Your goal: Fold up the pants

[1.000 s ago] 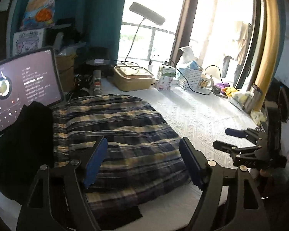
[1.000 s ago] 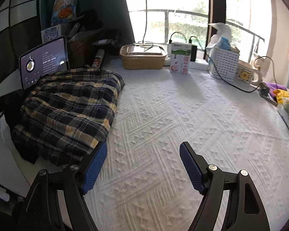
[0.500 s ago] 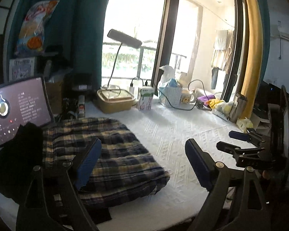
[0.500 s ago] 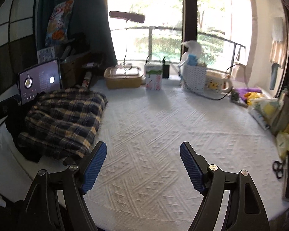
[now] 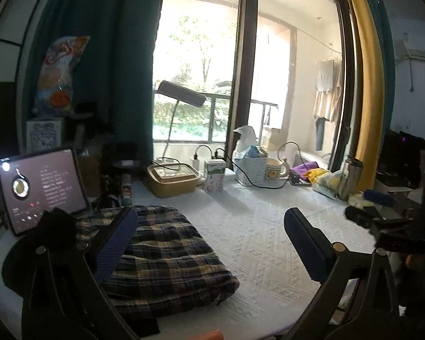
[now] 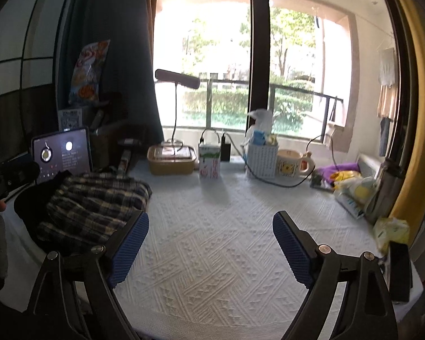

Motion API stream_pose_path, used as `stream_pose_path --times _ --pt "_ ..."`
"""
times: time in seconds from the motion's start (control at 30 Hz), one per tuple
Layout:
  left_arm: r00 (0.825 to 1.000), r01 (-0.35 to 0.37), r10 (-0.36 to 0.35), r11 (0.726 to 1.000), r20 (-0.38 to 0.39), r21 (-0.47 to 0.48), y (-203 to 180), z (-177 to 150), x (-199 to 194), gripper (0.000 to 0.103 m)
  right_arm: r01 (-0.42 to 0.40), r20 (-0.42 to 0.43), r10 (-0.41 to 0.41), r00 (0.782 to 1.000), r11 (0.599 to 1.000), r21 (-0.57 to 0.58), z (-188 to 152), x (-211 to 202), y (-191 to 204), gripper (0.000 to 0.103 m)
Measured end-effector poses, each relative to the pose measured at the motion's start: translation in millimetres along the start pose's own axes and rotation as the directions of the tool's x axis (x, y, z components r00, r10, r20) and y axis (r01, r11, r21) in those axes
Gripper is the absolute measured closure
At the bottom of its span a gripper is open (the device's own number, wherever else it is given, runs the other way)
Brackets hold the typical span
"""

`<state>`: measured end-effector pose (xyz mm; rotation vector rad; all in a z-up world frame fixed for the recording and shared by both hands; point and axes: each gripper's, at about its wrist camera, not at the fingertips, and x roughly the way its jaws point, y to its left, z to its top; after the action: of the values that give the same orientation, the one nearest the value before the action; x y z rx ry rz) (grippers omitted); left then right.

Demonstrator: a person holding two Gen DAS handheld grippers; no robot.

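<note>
Left gripper: you've got it up off the cloth, its blue fingers spread wide with nothing between them; they have just been opening further
Right gripper: same story on your other side, fingers well apart over bare cloth, gripping nothing, and they too have just been opening
Pants: the plaid pair lies folded into a thick bundle on the left part of the counter, free of both grippers; in the left view the near finger only overlaps it in the picture
Black cloth: a dark garment sits just beside the pants on their left, touching them
Counter: covered by a white textured cover, bare across the middle and right in front of you
Tablet: propped upright behind the pants and black cloth, screen lit
Lidded box: tan, at the back of the counter near the window, with the desk lamp rising over it
Carton: upright, just right of the box
White basket: further right, with the mug just beside it and a black cable running in front
Steel flask: standing at the far right edge among bags and wrappers
Other gripper in view: your right one shows as a dark, blurred shape at the right edge of the left camera
</note>
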<state>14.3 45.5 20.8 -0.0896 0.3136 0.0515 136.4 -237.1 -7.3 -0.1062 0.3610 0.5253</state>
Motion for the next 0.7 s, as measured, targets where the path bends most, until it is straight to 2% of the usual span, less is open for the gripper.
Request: stream_pose_path --times 0.2,0.47,0.7 --pt "0.995 -0.1 0.099 0.994 0.03 0.042 -8.8 3.2 -9.6 0.001 0.052 0.077 -0.051 0.996 0.999 -0.006 8.1 -28.3 2.4 0.002" --pt "0.988 -0.117 0.112 0.992 0.109 0.041 -11.9 13.9 -30.5 0.001 0.08 0.147 -0.078 0.986 0.997 -0.007 19.2 -57.9 2.6 0.0" --pt "0.983 -0.13 0.125 0.991 0.133 0.031 -10.2 16.9 -38.4 0.001 0.06 0.167 -0.06 0.984 0.998 0.006 21.8 -70.4 1.8 0.0"
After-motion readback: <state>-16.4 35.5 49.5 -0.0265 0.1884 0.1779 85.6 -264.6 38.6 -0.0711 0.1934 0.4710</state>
